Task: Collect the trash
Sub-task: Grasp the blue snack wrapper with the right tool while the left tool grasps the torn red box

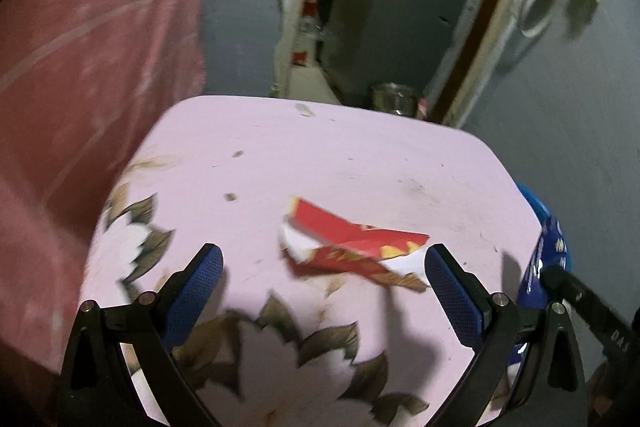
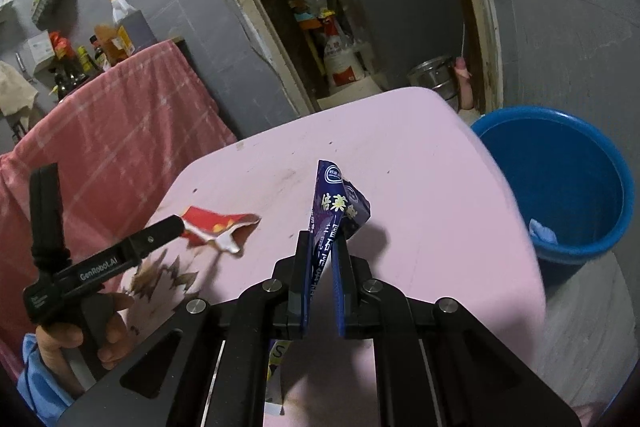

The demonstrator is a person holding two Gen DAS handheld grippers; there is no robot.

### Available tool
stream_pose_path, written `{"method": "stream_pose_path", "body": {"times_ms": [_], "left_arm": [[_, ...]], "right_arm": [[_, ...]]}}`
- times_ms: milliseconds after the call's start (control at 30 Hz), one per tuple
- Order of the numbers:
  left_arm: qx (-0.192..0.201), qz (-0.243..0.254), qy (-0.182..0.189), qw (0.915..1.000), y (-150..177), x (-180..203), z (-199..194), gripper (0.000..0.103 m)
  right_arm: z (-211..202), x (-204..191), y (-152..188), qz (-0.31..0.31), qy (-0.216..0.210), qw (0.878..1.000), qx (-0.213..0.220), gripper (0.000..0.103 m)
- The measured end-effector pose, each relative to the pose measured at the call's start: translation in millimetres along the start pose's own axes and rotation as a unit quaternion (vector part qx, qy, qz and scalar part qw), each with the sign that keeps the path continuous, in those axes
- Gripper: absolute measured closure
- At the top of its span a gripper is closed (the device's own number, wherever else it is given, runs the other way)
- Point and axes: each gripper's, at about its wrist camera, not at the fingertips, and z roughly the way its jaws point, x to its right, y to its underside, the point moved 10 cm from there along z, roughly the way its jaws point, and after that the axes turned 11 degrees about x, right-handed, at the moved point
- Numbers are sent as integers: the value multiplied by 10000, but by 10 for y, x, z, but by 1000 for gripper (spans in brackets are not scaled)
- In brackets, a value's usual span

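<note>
A torn red wrapper lies on the pink table. My left gripper hovers over it, open wide. The wrapper sits between the fingers, close to the right-hand pad. In the right wrist view the same red wrapper shows beside one left finger. My right gripper is shut on a crumpled dark blue snack wrapper, lifted above the table. A blue bucket stands on the floor past the table's right edge.
A light blue scrap lies inside the bucket. A red checked cloth drapes over furniture left of the table, with bottles behind it. Beyond the table, an open doorway shows a steel pot and clutter. A hand holds the left gripper.
</note>
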Motion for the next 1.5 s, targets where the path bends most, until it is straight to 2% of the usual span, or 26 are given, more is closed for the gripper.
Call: {"method": "stream_pose_path", "body": {"times_ms": [233,467,700,833,1033,1100,1167,1300,1333,1367,1500], "left_arm": [[-293,458,26,9985,-3,151,264,4],[-562,927,-35,9941,133,293,435,4],[-625,1294,-171,9895,290,311,527,4],[-746,1136,-106,9907,312,297,595,5],[-708,1156,-101,9907,278,326,599,9],[-678,1177,-69,9907,282,343,574,14],[-587,1212,-9,9909,275,366,539,31],[-451,1262,81,9909,277,440,474,48],[-406,1257,81,9912,270,441,463,58],[-388,1226,207,9915,268,466,451,74],[-268,998,307,9942,225,479,433,78]], "right_arm": [[104,106,-91,-35,-4,10000,-29,95],[144,179,-121,-14,-9,10000,-19,95],[151,221,-134,48,-19,10000,-29,95],[147,229,-124,67,-16,10000,-33,95],[160,235,-103,83,-11,9999,-68,95],[173,243,-71,90,-8,9999,-114,95],[187,244,-37,102,-18,9998,-150,95],[196,232,0,117,-31,9998,-177,95],[195,233,1,115,-31,9998,-179,95],[192,227,7,114,-36,9998,-180,95],[185,219,10,129,-68,9998,-165,95]]}}
